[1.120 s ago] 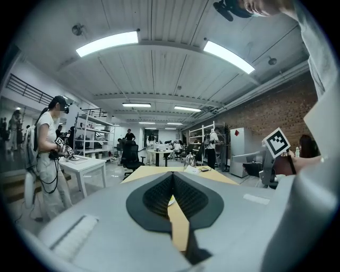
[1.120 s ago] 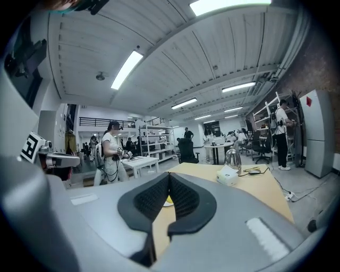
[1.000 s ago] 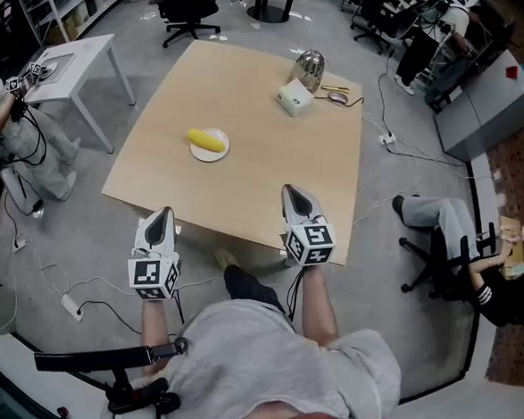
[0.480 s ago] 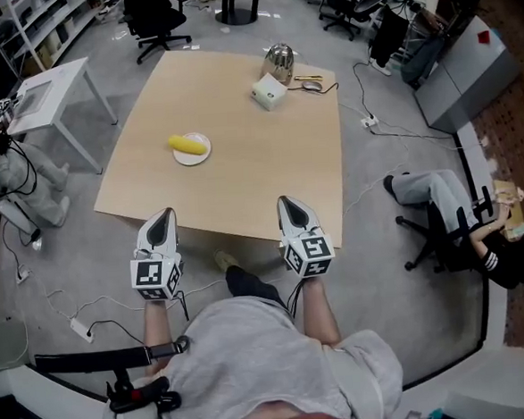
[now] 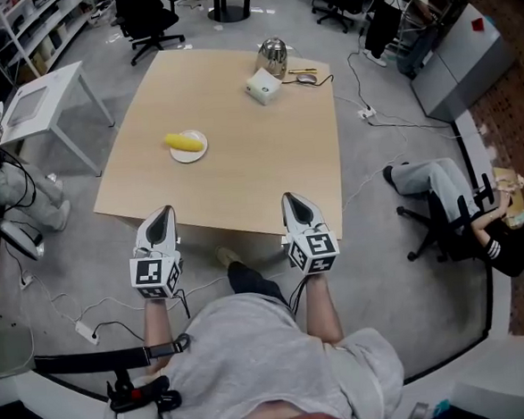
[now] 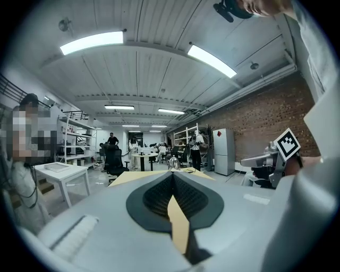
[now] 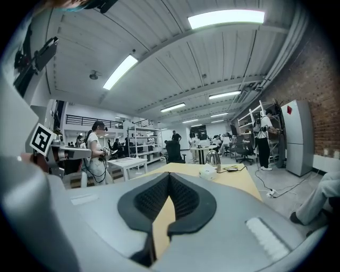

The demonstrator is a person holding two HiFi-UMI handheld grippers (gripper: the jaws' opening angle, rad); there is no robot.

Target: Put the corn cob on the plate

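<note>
While on the plate (image 5: pixel 192 157), corn cob (image 5: pixel 184 142) slanted upper-left to lower-right; left tool (image 5: pixel 161 214), right tool (image 5: pixel 296 199) pressed together.

Yellow corn cob (image 5: pixel 183 142), seemingly lying on white plate (image 5: pixel 196 155)

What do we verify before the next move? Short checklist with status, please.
1. Corn cob lies on the plate: ok, the task looks done.
2. Left gripper jaws together, nothing between them: ok.
3. Right gripper jaws together, nothing between them: ok.
4. Both grippers at the near edge of the table, well apart from the plate: ok.
5. Kettle and white box at the far end, apart from the plate: ok.
6. Corn cob settled so that it won't roll off: cannot tell, too small in the head view.
</note>
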